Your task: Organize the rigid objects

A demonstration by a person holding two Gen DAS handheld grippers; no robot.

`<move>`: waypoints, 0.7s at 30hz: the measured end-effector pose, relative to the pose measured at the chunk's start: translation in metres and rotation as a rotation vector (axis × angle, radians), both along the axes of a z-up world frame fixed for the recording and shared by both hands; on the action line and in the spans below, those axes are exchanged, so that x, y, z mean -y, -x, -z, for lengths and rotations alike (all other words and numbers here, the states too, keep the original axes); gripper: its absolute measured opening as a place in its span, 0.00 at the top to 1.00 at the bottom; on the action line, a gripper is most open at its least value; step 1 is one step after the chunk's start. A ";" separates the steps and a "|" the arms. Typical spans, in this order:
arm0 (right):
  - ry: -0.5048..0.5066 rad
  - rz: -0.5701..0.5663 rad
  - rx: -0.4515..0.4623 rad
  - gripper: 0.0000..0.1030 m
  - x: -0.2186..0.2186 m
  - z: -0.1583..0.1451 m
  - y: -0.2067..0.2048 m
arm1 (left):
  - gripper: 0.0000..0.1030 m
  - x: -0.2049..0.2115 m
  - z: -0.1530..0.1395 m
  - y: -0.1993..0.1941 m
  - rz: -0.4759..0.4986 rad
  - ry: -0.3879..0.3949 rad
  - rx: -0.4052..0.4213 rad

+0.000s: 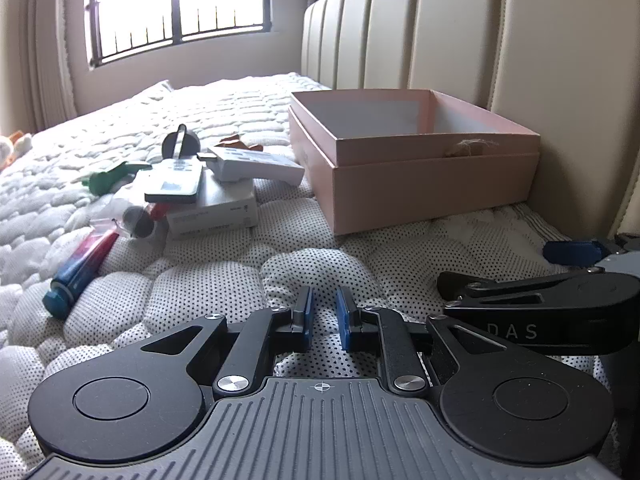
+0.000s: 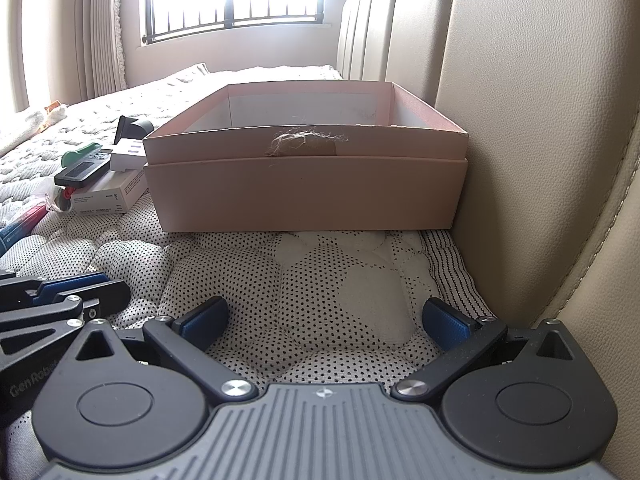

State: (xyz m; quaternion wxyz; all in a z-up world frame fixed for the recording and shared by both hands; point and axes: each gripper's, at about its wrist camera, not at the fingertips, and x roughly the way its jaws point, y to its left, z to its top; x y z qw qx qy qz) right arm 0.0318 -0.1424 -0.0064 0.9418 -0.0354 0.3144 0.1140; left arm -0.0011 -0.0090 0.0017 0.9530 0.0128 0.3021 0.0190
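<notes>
Left gripper (image 1: 324, 316) sits low over the mattress (image 1: 224, 280) with jaws drawn close, nothing between them; right gripper (image 2: 325, 320) beside it is spread wide and empty. Open pink box (image 2: 306, 184) lies straight ahead of the right one, against the headboard (image 2: 520, 120). Pile of items left of the box: white boxes (image 1: 212, 212), red-blue tube (image 1: 82, 264), green piece (image 1: 106, 178).
</notes>
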 end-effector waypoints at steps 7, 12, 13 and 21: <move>0.019 -0.003 0.001 0.00 -0.004 0.000 0.000 | 0.83 -0.003 0.000 0.000 0.002 0.015 -0.002; 0.002 -0.035 -0.021 0.00 0.001 -0.007 -0.001 | 0.83 -0.006 -0.001 0.003 -0.001 0.030 0.006; -0.010 -0.043 -0.046 0.00 0.003 -0.008 -0.004 | 0.83 -0.008 -0.002 0.004 0.000 0.041 0.011; 0.048 -0.095 -0.230 0.00 0.000 -0.019 -0.030 | 0.80 -0.063 -0.044 0.024 0.014 0.090 0.121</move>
